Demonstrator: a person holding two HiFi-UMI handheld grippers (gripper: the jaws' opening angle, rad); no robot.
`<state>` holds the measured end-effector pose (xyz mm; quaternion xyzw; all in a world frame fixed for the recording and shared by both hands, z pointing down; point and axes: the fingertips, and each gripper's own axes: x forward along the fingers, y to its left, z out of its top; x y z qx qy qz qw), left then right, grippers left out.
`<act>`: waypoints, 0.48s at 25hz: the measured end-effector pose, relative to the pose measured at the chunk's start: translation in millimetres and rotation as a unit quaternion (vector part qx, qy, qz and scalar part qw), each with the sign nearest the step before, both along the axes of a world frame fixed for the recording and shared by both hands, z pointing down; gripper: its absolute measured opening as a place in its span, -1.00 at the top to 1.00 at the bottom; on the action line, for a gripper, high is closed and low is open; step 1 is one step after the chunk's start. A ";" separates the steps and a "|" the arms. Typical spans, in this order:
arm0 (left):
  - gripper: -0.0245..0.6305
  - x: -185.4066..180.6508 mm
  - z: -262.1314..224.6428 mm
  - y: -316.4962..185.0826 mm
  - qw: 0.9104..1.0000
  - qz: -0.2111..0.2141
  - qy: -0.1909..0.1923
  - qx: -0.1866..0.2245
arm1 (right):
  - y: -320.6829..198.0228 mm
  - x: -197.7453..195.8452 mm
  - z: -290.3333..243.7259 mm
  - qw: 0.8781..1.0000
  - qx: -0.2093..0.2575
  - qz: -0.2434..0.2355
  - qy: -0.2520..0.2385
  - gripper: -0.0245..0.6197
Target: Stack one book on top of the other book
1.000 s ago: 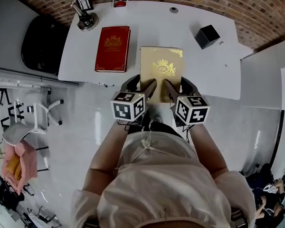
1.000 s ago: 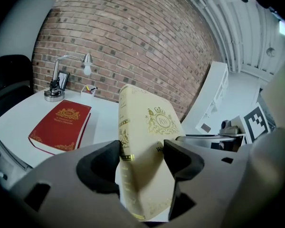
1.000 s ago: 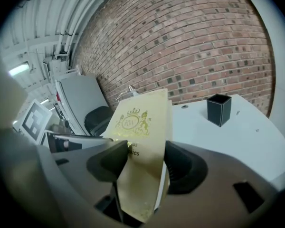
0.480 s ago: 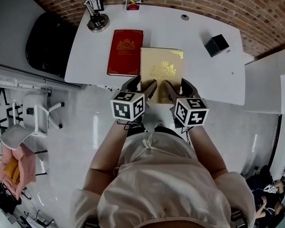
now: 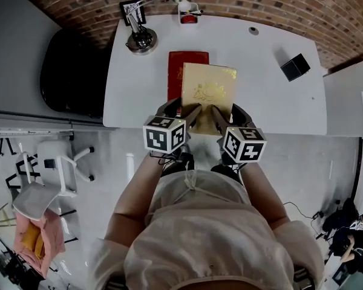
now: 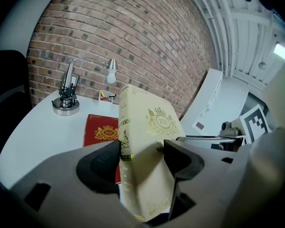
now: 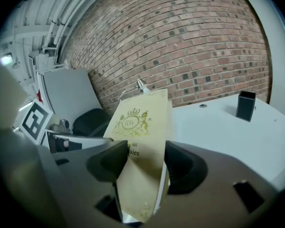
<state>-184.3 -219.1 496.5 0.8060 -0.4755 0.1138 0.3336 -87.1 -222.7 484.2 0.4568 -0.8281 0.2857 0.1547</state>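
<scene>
A cream book with gold print (image 5: 208,93) is held above the white table (image 5: 139,95), tilted up at its far end. My left gripper (image 5: 189,113) is shut on its near left corner and my right gripper (image 5: 220,115) is shut on its near right corner. In the left gripper view the cream book (image 6: 142,146) stands between the jaws of the left gripper (image 6: 141,156); in the right gripper view the cream book (image 7: 140,141) sits in the right gripper (image 7: 145,161). A red book (image 5: 180,65) lies flat on the table, partly covered by the cream book; the red book (image 6: 100,133) lies just beyond the jaws.
A desk lamp (image 5: 143,36) and a pen cup (image 5: 188,14) stand at the table's far edge. A black box (image 5: 295,67) sits at the far right. A black chair (image 5: 66,71) is left of the table. Brick wall runs behind.
The cream book has been carried left and lifted, so it now overlaps the red book's right side. Both grippers keep hold of it.
</scene>
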 end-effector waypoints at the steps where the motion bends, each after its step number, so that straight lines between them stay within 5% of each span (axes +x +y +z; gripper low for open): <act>1: 0.07 -9.1 1.0 -2.3 1.000 0.004 0.001 -0.002 | -1.6 -9.1 1.0 1.000 -0.003 0.005 0.000 0.14; 12: 0.07 -63.0 23.3 -12.4 0.999 0.014 0.014 -0.036 | -10.1 -62.5 23.1 0.998 -0.050 0.025 0.011 0.14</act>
